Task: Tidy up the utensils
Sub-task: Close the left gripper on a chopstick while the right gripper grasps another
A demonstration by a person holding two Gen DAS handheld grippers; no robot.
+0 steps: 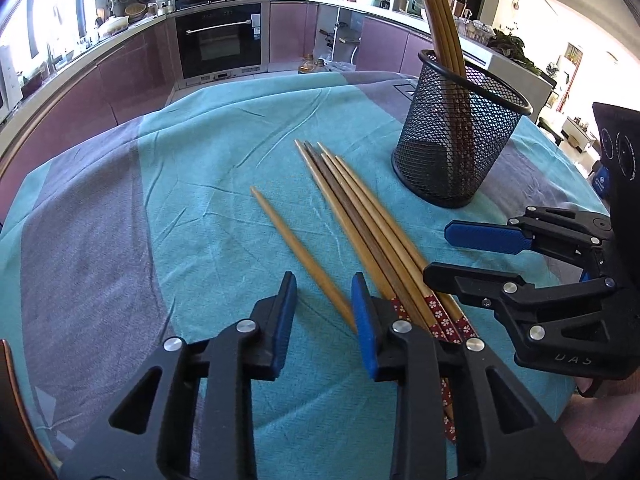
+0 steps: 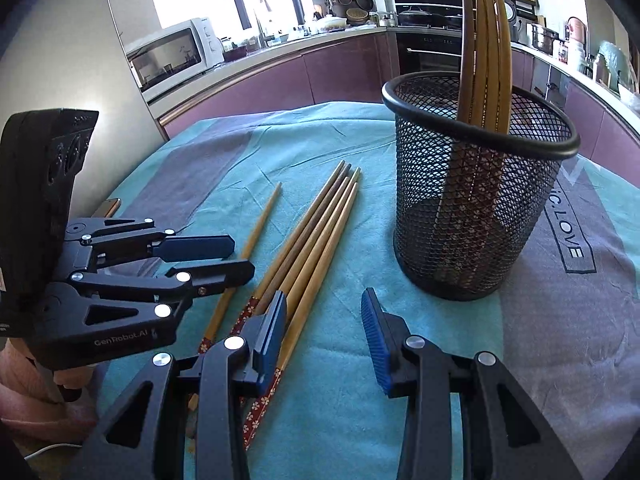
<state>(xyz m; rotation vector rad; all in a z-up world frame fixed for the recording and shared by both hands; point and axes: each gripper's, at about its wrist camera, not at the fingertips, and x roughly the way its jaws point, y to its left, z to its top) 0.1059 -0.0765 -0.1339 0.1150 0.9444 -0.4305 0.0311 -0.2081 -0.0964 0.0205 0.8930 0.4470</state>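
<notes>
Several loose wooden chopsticks (image 1: 360, 216) (image 2: 320, 232) lie bundled on the teal tablecloth, their red flowered handles toward me. A single chopstick (image 1: 288, 236) (image 2: 260, 220) lies apart to their left. My left gripper (image 1: 323, 292) (image 2: 240, 257) is open, its jaws astride this single chopstick's thick end without pressing it. My right gripper (image 2: 324, 312) (image 1: 438, 252) is open beside the bundle, its left finger (image 2: 276, 320) over the handles. A black mesh holder (image 1: 460, 140) (image 2: 472, 200) stands upright behind, with several chopsticks (image 1: 440, 20) (image 2: 484, 40) leaning in it.
The tablecloth (image 1: 208, 152) has grey bands at left and right. Beyond the table's far edge run purple kitchen cabinets (image 1: 132, 68), an oven (image 1: 220, 40) and a microwave (image 2: 172, 54). A person's hand (image 2: 40, 392) holds the left gripper.
</notes>
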